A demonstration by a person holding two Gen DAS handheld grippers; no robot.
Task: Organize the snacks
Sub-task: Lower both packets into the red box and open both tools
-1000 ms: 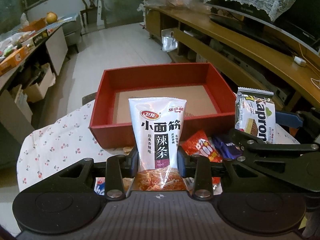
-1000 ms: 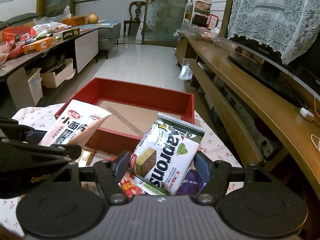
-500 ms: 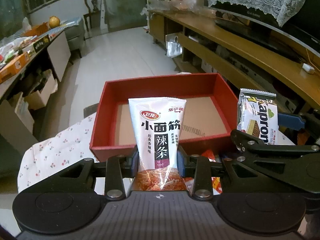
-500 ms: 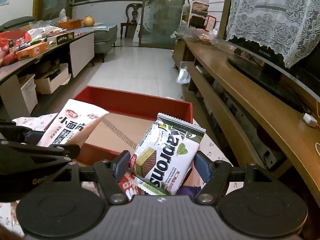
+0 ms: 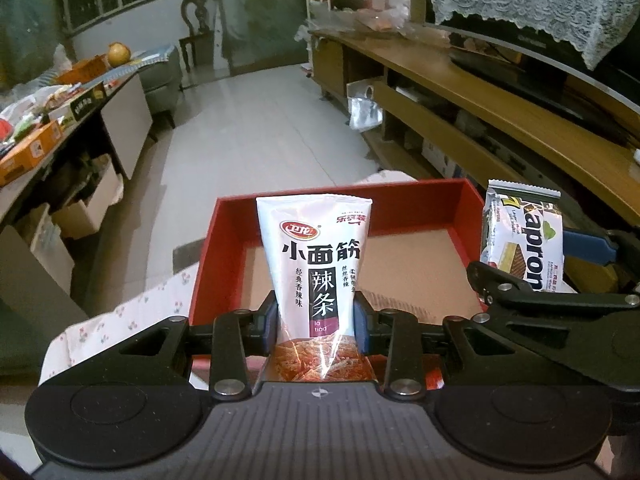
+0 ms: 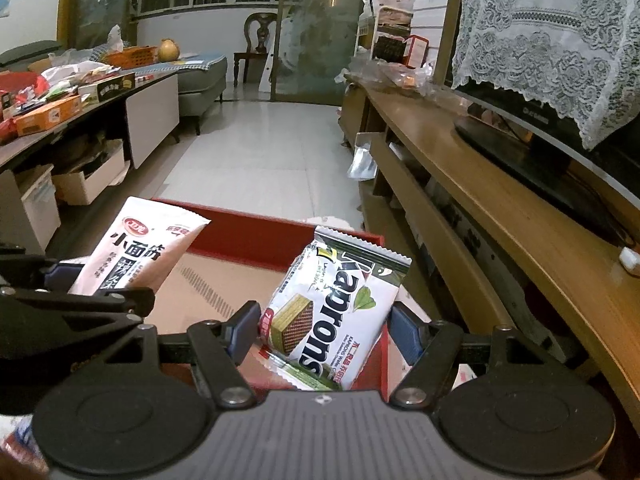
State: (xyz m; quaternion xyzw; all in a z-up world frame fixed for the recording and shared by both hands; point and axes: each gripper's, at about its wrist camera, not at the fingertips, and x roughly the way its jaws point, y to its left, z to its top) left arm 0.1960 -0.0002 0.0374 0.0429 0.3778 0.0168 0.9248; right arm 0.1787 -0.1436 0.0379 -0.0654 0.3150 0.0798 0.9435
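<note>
My left gripper [image 5: 315,322] is shut on a white latiao snack packet [image 5: 316,256], held upright above the near wall of a red box [image 5: 224,224] with a brown cardboard floor. In the right wrist view that packet [image 6: 136,252] leans at the left. My right gripper [image 6: 322,330] is shut on a white and green Kaprons wafer packet [image 6: 340,316], which hangs over the red box [image 6: 256,236] near its right wall. The wafer packet [image 5: 522,242] also shows at the right of the left wrist view.
The box stands on a table with a floral cloth [image 5: 132,316]. A long wooden TV bench [image 6: 500,208] with a TV under a lace cover runs along the right. A cluttered side table [image 5: 48,132] and cardboard boxes stand at the left, with tiled floor [image 5: 248,152] beyond.
Both grippers have carried their packets forward over the red box. The loose snacks in front of the box have dropped out of view beneath them. Both grips are unchanged.
</note>
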